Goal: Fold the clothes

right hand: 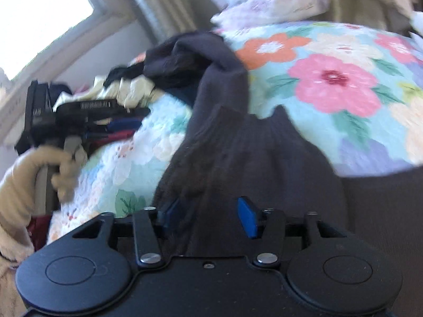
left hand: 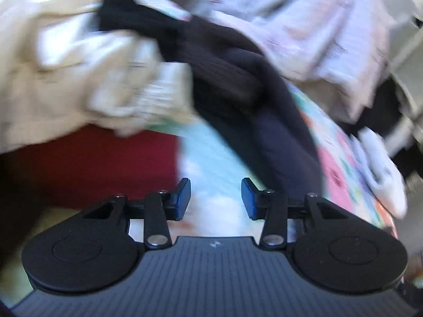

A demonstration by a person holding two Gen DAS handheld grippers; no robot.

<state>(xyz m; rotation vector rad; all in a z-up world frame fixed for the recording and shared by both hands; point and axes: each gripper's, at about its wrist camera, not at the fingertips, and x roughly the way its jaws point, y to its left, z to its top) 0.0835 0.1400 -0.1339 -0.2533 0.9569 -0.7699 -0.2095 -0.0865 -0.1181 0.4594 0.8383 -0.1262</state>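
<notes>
A dark navy ribbed garment [left hand: 232, 84] lies crumpled across the floral bedspread [left hand: 211, 158], running from the upper left toward the lower right. My left gripper [left hand: 215, 198] is open and empty, just above the bedspread, short of the garment. In the right wrist view the same dark garment [right hand: 238, 142] drapes over my right gripper [right hand: 211, 216]. Its jaws stand apart with cloth bunched between them and covering the left pad. The left gripper's body [right hand: 53, 116] shows at the left, held by a gloved hand [right hand: 47, 169].
A cream garment [left hand: 66, 74] and a red one [left hand: 100, 163] lie to the left. A pale patterned quilt [left hand: 317, 26] is heaped at the back. A window [right hand: 39, 21] and curtain [right hand: 164, 0] stand behind the bed. A white item [left hand: 380, 163] lies at the right.
</notes>
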